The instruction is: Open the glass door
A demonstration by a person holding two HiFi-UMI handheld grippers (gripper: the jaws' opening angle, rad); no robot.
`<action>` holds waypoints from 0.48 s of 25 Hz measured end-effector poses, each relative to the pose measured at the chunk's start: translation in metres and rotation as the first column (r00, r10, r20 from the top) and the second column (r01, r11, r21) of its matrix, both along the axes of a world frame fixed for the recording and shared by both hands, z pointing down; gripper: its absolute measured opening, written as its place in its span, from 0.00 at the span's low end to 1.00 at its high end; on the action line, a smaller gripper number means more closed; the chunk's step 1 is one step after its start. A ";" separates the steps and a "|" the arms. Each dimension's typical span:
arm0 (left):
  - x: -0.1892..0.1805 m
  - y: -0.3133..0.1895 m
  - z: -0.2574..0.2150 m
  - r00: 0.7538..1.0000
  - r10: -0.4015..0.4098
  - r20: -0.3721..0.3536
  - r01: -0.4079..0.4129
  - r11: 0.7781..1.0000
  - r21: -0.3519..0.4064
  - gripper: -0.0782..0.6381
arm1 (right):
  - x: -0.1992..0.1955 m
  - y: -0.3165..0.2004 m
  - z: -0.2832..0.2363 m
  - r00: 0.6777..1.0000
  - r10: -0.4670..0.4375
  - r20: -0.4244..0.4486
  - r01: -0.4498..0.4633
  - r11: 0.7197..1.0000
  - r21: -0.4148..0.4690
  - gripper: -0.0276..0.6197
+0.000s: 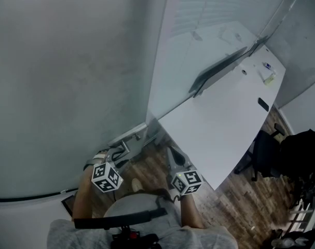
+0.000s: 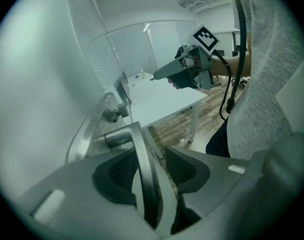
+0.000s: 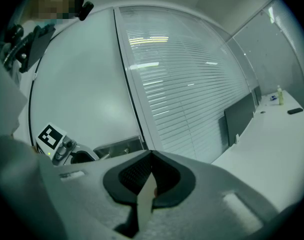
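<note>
The frosted glass door (image 1: 69, 77) fills the left of the head view as a plain pale sheet. Its metal handle (image 2: 141, 169) sits on a steel plate near the door's right edge. The left gripper (image 2: 152, 153) tilts down onto the handle with its jaws apart. The lever runs between the pads, but they do not clamp it. The right gripper (image 3: 152, 155) is held about level just beside the left one, its jaws closed together on nothing, facing the partition (image 1: 214, 9).

That partition is glass with fine horizontal stripes and runs on from the door's right edge. A long white table (image 1: 224, 118) stands with one long edge against it, and a dark panel (image 1: 219, 69) stands upright along that edge. Toward the table's far end lies a small bottle (image 1: 270, 78). A small black object (image 1: 262, 104) lies nearer, by the outer edge. A black chair (image 1: 263, 152) stands at that outer edge. The floor (image 1: 240, 191) is brown wood planks.
</note>
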State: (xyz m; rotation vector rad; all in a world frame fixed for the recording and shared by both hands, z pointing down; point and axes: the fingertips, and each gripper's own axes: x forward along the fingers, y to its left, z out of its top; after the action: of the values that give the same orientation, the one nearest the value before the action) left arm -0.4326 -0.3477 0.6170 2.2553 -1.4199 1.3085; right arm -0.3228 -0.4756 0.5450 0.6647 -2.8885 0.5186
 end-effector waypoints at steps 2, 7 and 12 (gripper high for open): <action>0.001 -0.003 0.003 1.000 0.004 0.000 -0.004 1.000 -0.006 0.35 | 0.000 -0.001 0.001 1.000 0.008 -0.002 -0.008 1.000 0.000 0.05; -0.006 -0.009 0.005 0.999 -0.024 0.036 0.025 1.000 -0.006 0.22 | -0.003 -0.001 0.001 1.000 0.020 -0.003 -0.020 1.000 -0.002 0.05; -0.008 -0.010 0.004 0.998 -0.039 0.039 0.040 0.999 -0.002 0.15 | -0.001 0.004 0.006 0.999 0.032 -0.011 -0.032 0.999 -0.009 0.05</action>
State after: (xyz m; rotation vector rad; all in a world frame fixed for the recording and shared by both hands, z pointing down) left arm -0.4402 -0.3575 0.6211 2.2002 -1.4669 1.3483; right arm -0.3236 -0.4720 0.5507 0.7108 -2.8682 0.5304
